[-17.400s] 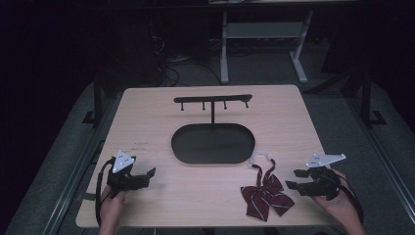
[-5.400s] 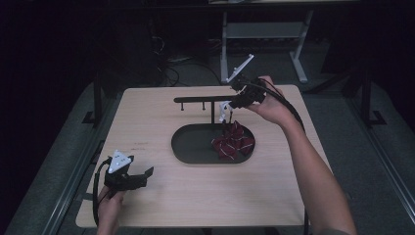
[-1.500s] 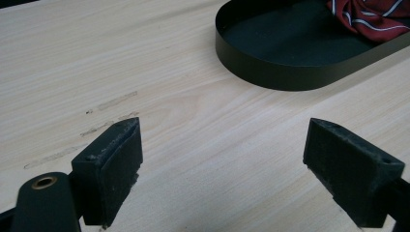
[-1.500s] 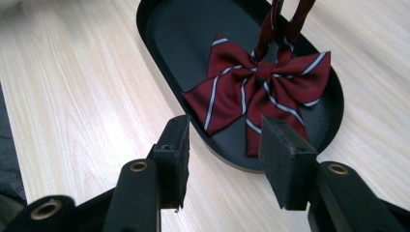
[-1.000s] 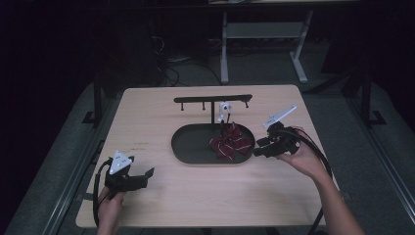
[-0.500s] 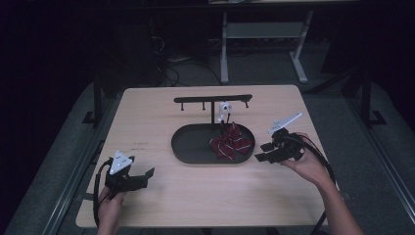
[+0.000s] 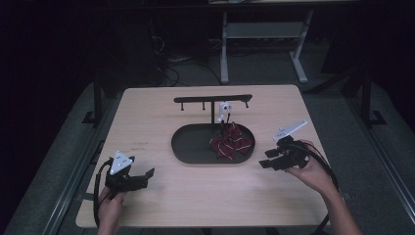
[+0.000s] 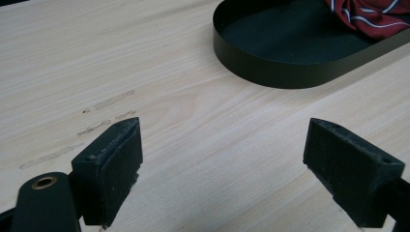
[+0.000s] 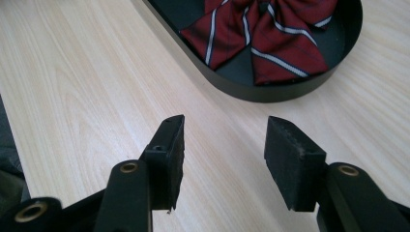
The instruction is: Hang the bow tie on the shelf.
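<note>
Striped burgundy fabric bow tie (image 9: 263, 36), oval black metal tray (image 9: 290, 89), right gripper (image 9: 225, 145) jaws just widening, empty

Black tongs (image 7: 266, 159) with 2 padded jaws (brass-ringed screw holes), grey 3-cornered plates, trailing black cables.

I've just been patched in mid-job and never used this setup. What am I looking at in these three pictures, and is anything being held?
A person holds a two-jaw tool in each hand: the left tool and the right tool. The high view looks down from above the person's side. Each of the other two pictures comes from a camera riding on one tool, looking along its black jaws. On the wooden table stands a black rack with pegs rising from a dark oval tray. A red striped bow tie hangs from the rack by its white strap and rests in the tray. Both tools are open and hold nothing.
</note>
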